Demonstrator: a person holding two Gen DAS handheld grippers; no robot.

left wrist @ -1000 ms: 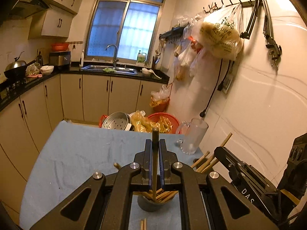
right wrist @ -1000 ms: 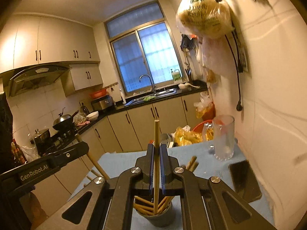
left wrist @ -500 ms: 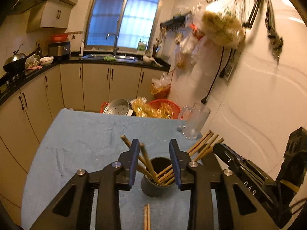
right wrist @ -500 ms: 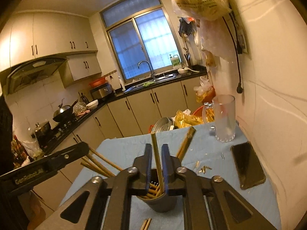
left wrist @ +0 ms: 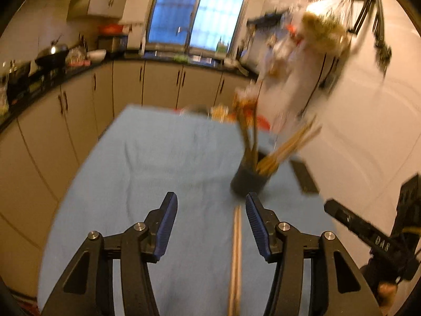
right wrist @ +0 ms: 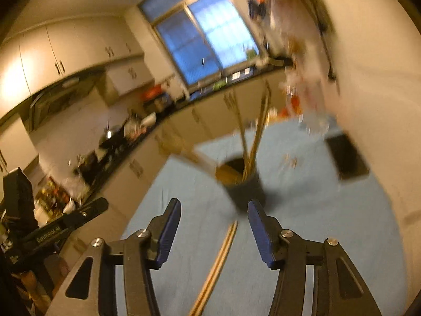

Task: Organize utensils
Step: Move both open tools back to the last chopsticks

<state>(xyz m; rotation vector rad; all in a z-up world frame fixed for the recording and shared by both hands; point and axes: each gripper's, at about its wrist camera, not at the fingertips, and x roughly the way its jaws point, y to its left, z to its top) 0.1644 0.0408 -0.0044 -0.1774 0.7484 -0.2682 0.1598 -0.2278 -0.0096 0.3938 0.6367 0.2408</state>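
A dark cup (left wrist: 250, 179) holding several wooden chopsticks (left wrist: 286, 144) stands on the blue cloth (left wrist: 158, 163); it also shows in the right wrist view (right wrist: 246, 189). A pair of chopsticks (left wrist: 236, 258) lies flat on the cloth in front of the cup, and shows in the right wrist view (right wrist: 215, 266) too. My left gripper (left wrist: 210, 202) is open and empty, pulled back from the cup. My right gripper (right wrist: 214, 208) is open and empty, just short of the cup. Both views are motion blurred.
A black phone (left wrist: 304, 176) lies on the cloth right of the cup near the white wall. A glass mug (right wrist: 313, 126) stands behind it. Kitchen cabinets and a counter (left wrist: 79, 100) run along the left and back. The other gripper (left wrist: 373, 239) shows at right.
Both grippers let go of their chopsticks, which now stand in the cup, opened wide and drew back from the cup. The pair lying on the cloth has come into view.
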